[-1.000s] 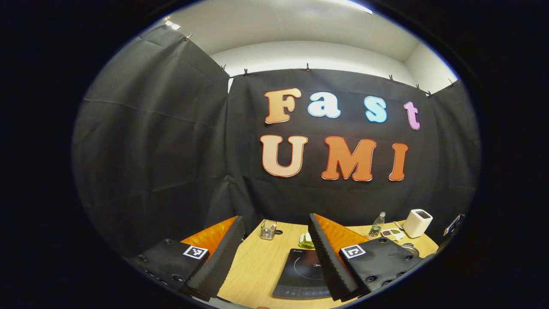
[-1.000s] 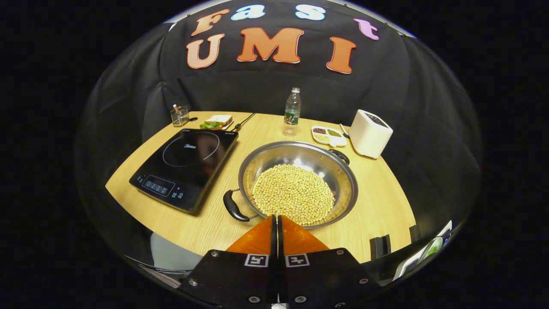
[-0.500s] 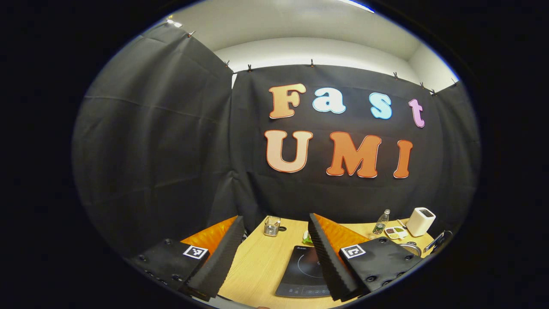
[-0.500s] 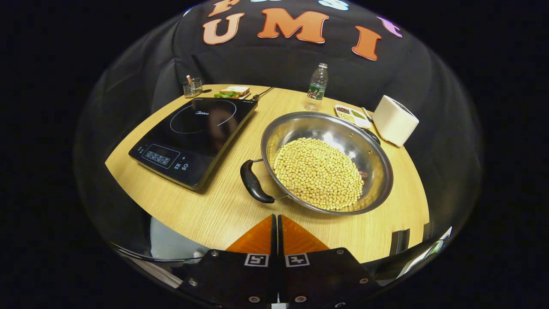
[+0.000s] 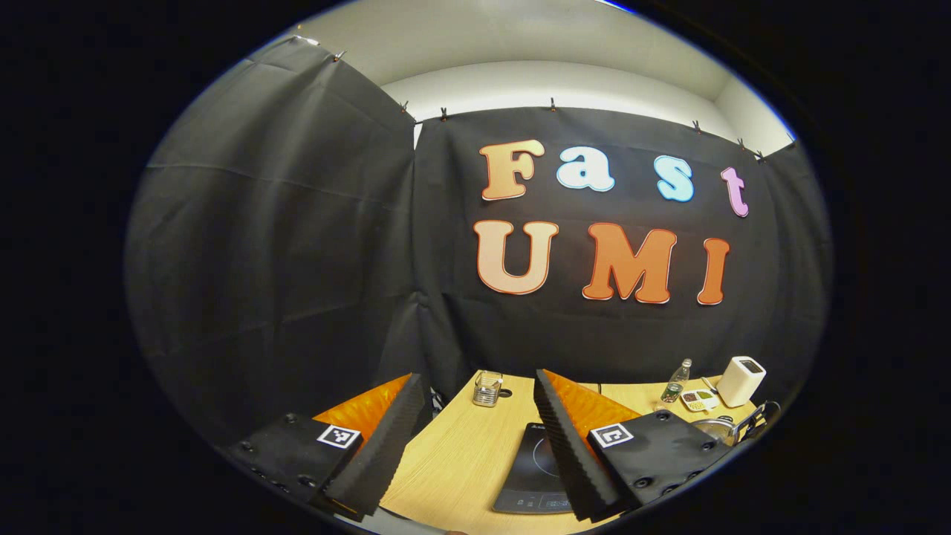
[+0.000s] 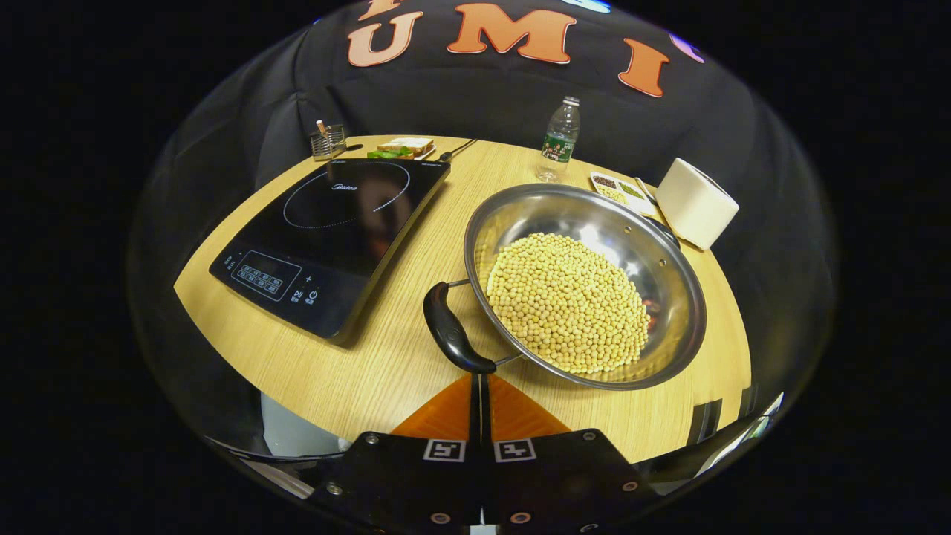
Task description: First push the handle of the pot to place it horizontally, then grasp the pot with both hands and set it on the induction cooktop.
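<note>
Pot (image 6: 587, 286) handle (image 6: 451, 336) just beyond closed right tool (image 6: 479, 380); left tool (image 5: 475, 416) wide, raised.

At the far edge of the wooden table (image 6: 386, 371) we see a wire holder (image 6: 328, 143) with a small stick in it, and just beside it a plate with a sandwich (image 6: 403, 148). Further right a clear water bottle (image 6: 558, 139) stands upright. A divided dish of seeds (image 6: 617, 189) lies between the bottle and a white box-shaped appliance (image 6: 696, 203).
</note>
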Motion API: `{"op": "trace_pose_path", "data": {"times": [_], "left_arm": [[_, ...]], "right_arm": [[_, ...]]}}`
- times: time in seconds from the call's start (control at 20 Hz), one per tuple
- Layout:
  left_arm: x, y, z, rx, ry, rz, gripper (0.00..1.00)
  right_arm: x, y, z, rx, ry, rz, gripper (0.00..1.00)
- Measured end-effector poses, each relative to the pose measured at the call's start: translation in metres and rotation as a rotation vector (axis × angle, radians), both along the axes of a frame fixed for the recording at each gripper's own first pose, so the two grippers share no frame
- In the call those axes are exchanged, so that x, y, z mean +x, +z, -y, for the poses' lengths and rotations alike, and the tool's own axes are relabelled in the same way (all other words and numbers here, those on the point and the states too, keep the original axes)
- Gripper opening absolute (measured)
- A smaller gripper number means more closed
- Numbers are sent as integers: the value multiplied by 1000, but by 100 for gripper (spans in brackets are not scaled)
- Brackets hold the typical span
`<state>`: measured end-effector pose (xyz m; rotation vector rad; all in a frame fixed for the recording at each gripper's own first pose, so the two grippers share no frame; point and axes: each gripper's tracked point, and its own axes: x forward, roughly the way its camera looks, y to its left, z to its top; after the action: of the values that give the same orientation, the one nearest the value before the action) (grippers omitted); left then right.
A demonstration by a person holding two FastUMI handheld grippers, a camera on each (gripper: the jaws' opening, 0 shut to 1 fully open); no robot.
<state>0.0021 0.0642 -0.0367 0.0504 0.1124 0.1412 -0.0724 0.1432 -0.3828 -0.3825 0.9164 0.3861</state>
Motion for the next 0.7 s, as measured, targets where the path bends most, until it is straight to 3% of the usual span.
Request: {"op": "trace_pose_path", "data": {"times": [0.7], "left_arm": [[10,-2,-35,10,45,-7,97]], "right_arm": [[20,-7,-42,53,-32,-40,0]]}}
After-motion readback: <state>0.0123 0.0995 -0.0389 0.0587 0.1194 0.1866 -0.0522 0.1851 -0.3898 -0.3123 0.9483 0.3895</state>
